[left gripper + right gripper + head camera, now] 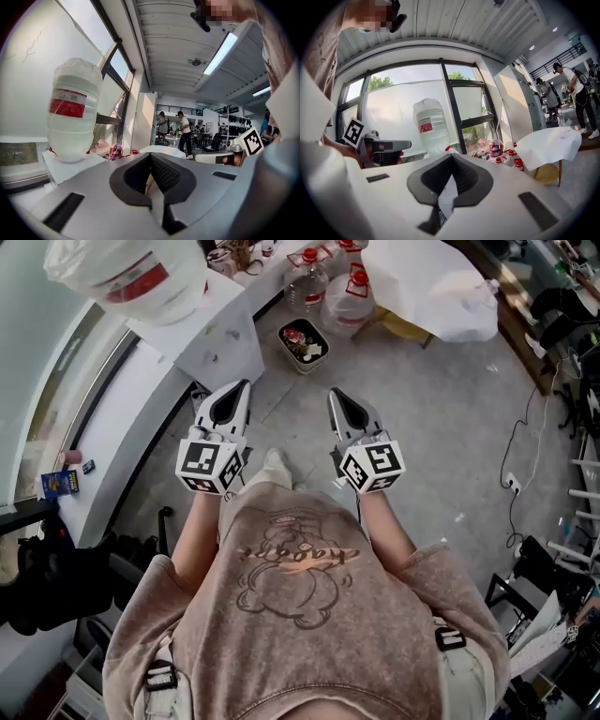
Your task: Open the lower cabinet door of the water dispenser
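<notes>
Jaws of the left gripper (243, 388) and the right gripper (335, 396) are seen pressed together at their tips, with nothing held between them. Both are held low in the middle of the head view, well apart from the dispenser (223, 351), which stands at the upper left of that frame. Its lower door is not made out from this steep angle. Only the top and a foreshortened front face are shown.

Trouble is judged likely if the jaws are brought to the door while shut, since no edge or handle could be taken. A hard pull might rock the dispenser, because the full bottle (131, 276) is carried on top. The bin (303, 341), set on the floor (441, 427) just right of the dispenser, might be struck or might block the door's swing.

The dispenser is a boxy, smooth white casing. The bottle is rounded, ribbed, translucent plastic with a red label. Each gripper is moulded in pale grey, and dark ribbed pads are set in a V behind the tips. The floor is smooth grey concrete.
</notes>
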A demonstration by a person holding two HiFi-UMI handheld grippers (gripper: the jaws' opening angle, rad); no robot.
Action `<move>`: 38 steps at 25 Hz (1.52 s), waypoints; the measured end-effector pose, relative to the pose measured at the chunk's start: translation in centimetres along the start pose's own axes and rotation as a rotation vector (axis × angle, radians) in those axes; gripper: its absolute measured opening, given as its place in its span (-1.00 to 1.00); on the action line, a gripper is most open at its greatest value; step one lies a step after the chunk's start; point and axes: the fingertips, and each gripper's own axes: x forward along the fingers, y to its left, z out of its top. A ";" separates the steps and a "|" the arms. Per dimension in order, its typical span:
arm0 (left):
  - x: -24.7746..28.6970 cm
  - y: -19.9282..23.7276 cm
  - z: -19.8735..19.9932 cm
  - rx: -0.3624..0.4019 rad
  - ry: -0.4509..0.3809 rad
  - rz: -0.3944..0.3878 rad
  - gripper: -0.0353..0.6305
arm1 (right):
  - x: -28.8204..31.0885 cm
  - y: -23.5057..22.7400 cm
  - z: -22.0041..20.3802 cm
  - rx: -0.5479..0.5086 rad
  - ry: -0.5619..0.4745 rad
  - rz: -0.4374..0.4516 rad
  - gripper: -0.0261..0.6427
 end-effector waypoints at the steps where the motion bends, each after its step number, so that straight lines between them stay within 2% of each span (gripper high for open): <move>1: 0.4 0.5 0.0 -0.005 0.002 -0.005 -0.84 | 0.7 0.0 0.1 -0.001 0.002 0.000 -0.90; 11: 3.8 4.5 -0.9 -0.010 0.010 -0.063 -0.84 | 6.7 -0.5 -0.7 0.002 0.026 0.004 -0.90; 21: 6.0 6.7 -4.0 -0.001 0.007 -0.044 -0.84 | 10.1 -1.8 -3.5 -0.021 0.044 0.054 -0.90; 26: 6.9 7.2 -6.8 -0.017 0.008 -0.022 -0.84 | 11.0 -2.8 -6.2 -0.027 0.053 0.068 -0.90; 32: 8.2 8.0 -10.7 -0.002 -0.006 -0.014 -0.84 | 11.8 -4.6 -10.5 -0.021 0.043 0.071 -0.90; 38: 10.7 9.8 -16.6 0.001 -0.024 -0.013 -0.84 | 14.4 -7.2 -16.1 -0.018 0.012 0.081 -0.90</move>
